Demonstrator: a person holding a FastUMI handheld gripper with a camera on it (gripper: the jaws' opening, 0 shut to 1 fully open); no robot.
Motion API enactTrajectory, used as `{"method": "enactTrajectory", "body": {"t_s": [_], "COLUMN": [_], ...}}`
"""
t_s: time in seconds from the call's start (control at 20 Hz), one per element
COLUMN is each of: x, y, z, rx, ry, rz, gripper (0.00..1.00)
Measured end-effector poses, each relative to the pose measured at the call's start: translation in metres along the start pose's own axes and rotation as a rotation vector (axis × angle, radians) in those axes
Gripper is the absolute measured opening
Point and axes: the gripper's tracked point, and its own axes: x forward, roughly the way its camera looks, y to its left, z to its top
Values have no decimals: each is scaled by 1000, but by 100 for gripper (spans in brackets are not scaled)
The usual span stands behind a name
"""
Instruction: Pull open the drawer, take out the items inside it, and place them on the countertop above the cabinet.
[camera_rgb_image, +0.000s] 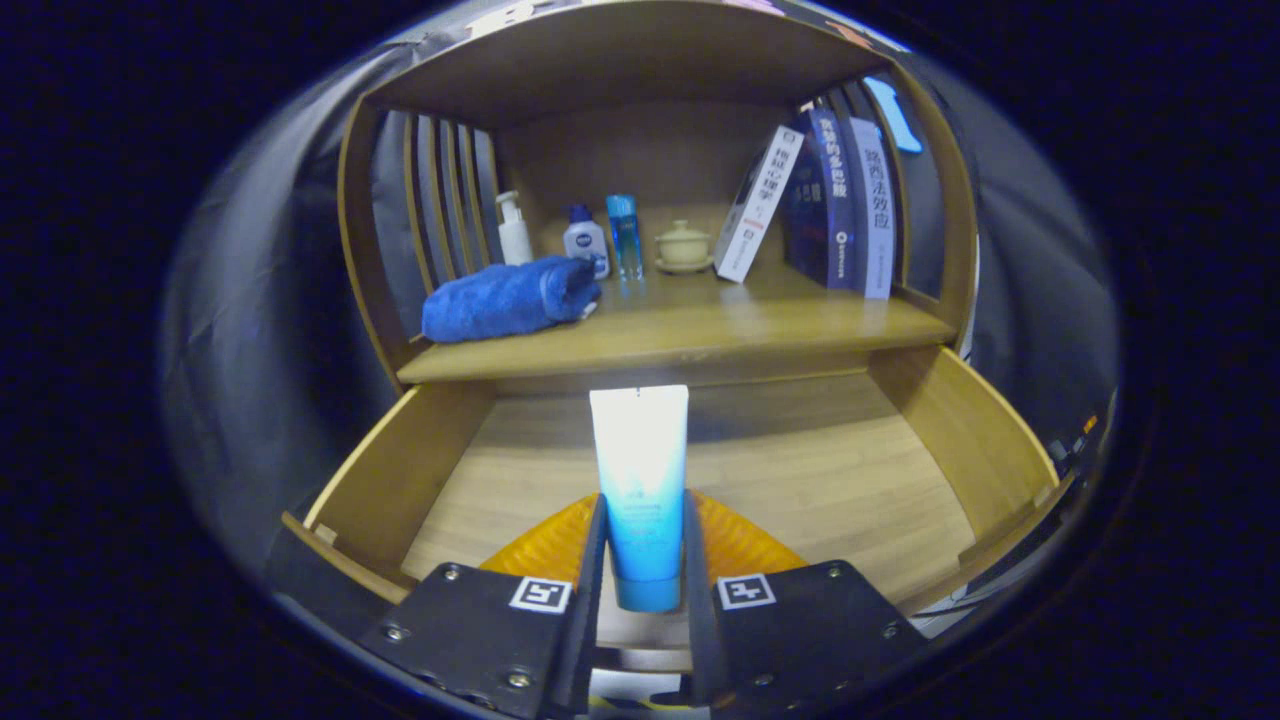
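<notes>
A white-to-blue squeeze tube (640, 480) stands between my two fingers, cap end toward me and its flat crimped end pointing away. My gripper (643, 545) is shut on the tube, a finger pressing each side. The tube hangs over the pulled-open wooden drawer (830, 480), whose bare floor shows beneath it. Beyond the drawer lies the cabinet's countertop (700, 335), a wooden shelf surface under a top board.
On the countertop lie a rolled blue towel (508, 298), a pump bottle (514, 230), a small white bottle (586, 242), a blue bottle (625, 235), a lidded cup (684, 245) and leaning books (830, 205). Slatted side walls flank the shelf. Drawer side walls rise left and right.
</notes>
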Motion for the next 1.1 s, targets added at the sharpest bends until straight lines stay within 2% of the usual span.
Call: {"method": "enactTrajectory", "body": {"t_s": [0.25,0.5,0.8,1.1], "x": [-26,-11,68,137], "y": [-3,-7,-26,-43], "z": [53,122,150,141], "rx": [-2,-17,22,68], "ry": [-143,-183,-16,107], "rz": [-2,-28,-77,-88], "gripper": [39,39,39,39]}}
